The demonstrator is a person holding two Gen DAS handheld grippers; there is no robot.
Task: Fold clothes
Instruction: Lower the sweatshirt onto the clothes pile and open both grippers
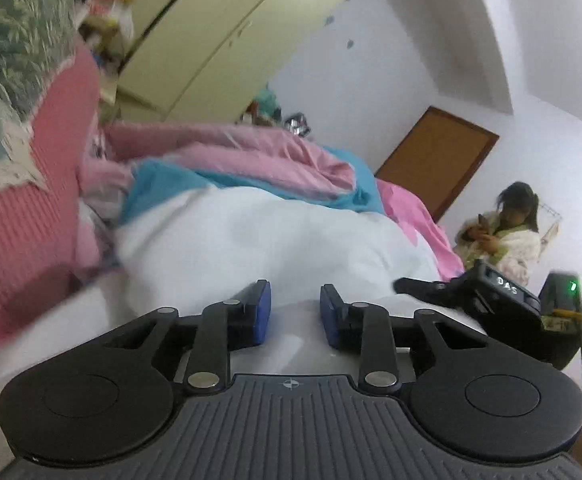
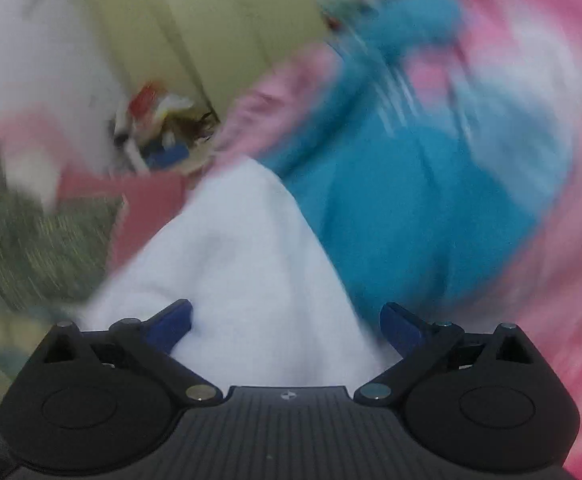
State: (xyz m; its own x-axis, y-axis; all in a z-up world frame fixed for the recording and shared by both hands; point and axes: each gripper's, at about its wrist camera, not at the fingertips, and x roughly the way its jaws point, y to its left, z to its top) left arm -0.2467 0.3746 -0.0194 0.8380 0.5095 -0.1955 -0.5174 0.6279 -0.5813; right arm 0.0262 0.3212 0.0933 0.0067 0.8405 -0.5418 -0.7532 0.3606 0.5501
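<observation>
In the left wrist view, a pink ribbed cushion (image 1: pixel 31 184) fills the left edge. A heap of pink and blue bedding (image 1: pixel 251 160) occupies the centre, on the bed. The white garment (image 1: pixel 251 240) lies below it, in the centre of the frame, spread for folding. The left tongs (image 1: pixel 295 312) sit at lower centre, narrowly apart, over white cloth; no grip is visible. The right tongs (image 1: pixel 471 292) enter at lower right. A person (image 1: pixel 507 232) stands at the right edge.

In the blurred right wrist view, the white garment (image 2: pixel 243 260) reaches between the right tongs (image 2: pixel 287 320), which stand wide apart, probably ready to seize an edge.
</observation>
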